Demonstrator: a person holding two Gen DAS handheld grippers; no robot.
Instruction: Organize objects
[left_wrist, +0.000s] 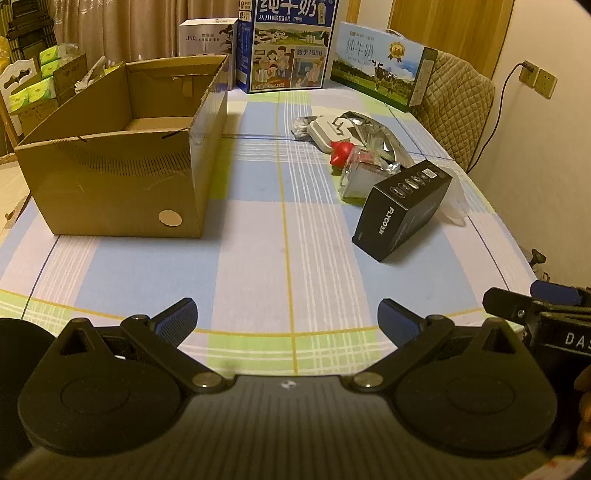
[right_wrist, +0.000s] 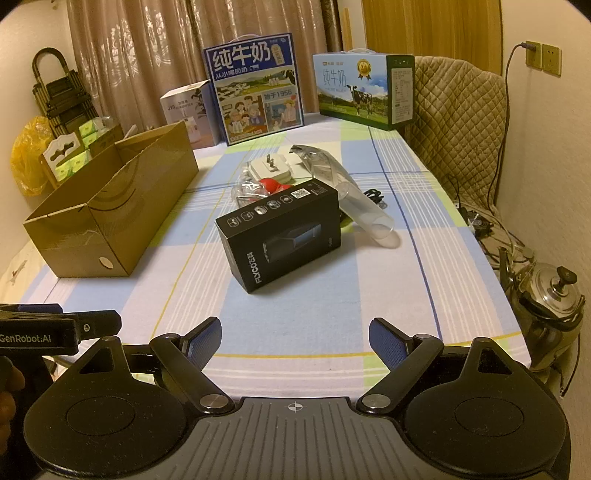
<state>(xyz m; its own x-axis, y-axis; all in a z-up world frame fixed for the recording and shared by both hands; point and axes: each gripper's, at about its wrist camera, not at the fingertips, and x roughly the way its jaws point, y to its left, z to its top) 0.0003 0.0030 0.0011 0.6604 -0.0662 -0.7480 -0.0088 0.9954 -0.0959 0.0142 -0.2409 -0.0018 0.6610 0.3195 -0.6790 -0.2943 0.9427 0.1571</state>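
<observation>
Cardboard box (left_wrist: 122, 177), corrugated, brown and open-topped, is sitting near the left edge of the table (left_wrist: 258, 266), which is wearing a checked cloth of blue, lilac and green; only bare cardboard floor is showing in the part of its interior that is visible. Toward the right edge, a cluster of loose items is lying: a matte black rectangular carton (right_wrist: 280, 236) marked FLYCO, a crinkled silver foil bag (left_wrist: 373, 133), a white plug adapter (right_wrist: 267, 166), a glossy red rounded piece (left_wrist: 340, 151) and a clear plastic tube (right_wrist: 365, 210), all touching or just beside one another. Two printed milk cartons (right_wrist: 255, 88) are standing along the far edge. Left gripper (left_wrist: 287, 321) and right gripper (right_wrist: 293, 341) are both hovering over the near edge with jaws spread wide, holding nothing.
</observation>
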